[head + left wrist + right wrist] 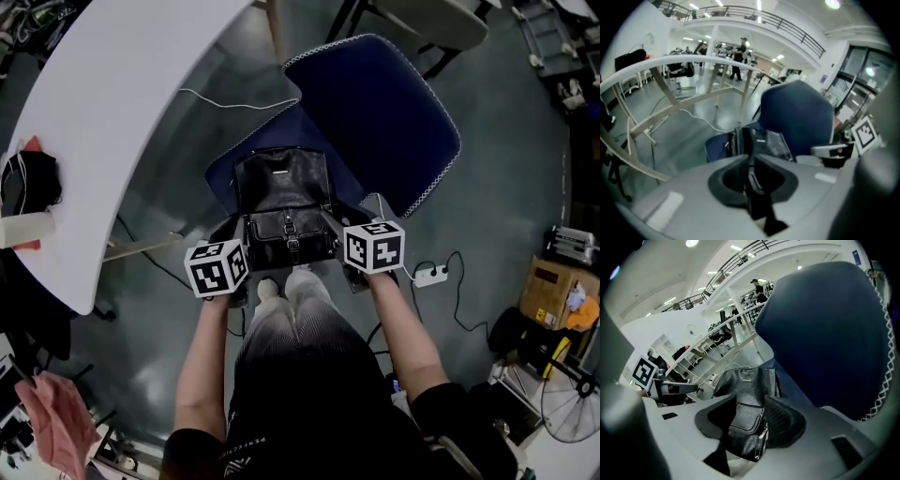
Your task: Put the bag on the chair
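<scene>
A black leather bag (281,202) stands on the seat of a navy chair (375,122), near the seat's front edge. My left gripper (238,234) is at the bag's lower left corner. In the left gripper view the jaws of the left gripper (751,171) are nearly together, pinching a thin black edge of the bag (764,143). My right gripper (334,227) is at the lower right corner. In the right gripper view, the right gripper (750,423) has that corner of the bag (745,385), with its zip pull, filling the gap between its jaws. The chair back (825,333) rises just behind.
A curved white table (122,112) runs along the left, with a white cable (234,101) trailing off it towards the chair. A power strip (431,275) and cord lie on the floor to the right, near a cardboard box (548,291). Another chair (431,23) stands behind.
</scene>
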Demonstrator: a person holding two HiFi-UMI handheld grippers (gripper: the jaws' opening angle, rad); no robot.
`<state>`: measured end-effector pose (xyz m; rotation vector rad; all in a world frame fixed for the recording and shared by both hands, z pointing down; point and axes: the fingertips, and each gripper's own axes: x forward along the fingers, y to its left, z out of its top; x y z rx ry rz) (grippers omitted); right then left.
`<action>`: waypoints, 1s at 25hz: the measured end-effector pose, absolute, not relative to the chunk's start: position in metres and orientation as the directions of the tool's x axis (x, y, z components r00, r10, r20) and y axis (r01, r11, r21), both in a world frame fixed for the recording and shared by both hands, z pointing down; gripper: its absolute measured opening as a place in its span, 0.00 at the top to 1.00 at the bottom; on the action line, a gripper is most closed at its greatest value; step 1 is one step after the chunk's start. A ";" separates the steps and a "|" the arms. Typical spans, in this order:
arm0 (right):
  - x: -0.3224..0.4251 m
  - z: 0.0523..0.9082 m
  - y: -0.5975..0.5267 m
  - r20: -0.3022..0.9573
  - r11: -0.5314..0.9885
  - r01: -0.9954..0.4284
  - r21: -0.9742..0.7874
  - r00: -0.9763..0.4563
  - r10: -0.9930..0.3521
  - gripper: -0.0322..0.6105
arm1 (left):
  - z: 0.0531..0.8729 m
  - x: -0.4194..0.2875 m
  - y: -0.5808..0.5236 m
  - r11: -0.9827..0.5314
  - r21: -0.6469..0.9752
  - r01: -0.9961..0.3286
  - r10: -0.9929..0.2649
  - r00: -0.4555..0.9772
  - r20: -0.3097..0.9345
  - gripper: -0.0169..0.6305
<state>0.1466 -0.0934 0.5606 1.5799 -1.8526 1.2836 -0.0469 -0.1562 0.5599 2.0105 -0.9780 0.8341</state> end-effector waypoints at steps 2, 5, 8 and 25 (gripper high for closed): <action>0.150 0.552 -0.091 0.764 -0.062 -0.923 -0.380 -0.275 -0.584 0.69 | 0.552 -0.043 -0.154 -0.448 0.339 -0.827 -0.359 0.514 0.779 0.92; 0.150 0.538 -0.085 0.751 -0.079 -0.924 -0.375 -0.253 -0.610 0.75 | 0.540 -0.042 -0.147 -0.469 0.343 -0.814 -0.365 0.532 0.764 0.95; 0.147 0.528 -0.075 0.740 -0.095 -0.921 -0.377 -0.238 -0.629 0.79 | 0.528 -0.044 -0.138 -0.486 0.344 -0.804 -0.374 0.547 0.749 0.95; 0.109 0.481 -0.037 0.694 -0.080 -0.928 -0.364 -0.212 -0.688 0.95 | 0.477 -0.060 -0.095 -0.550 0.333 -0.766 -0.412 0.596 0.689 0.96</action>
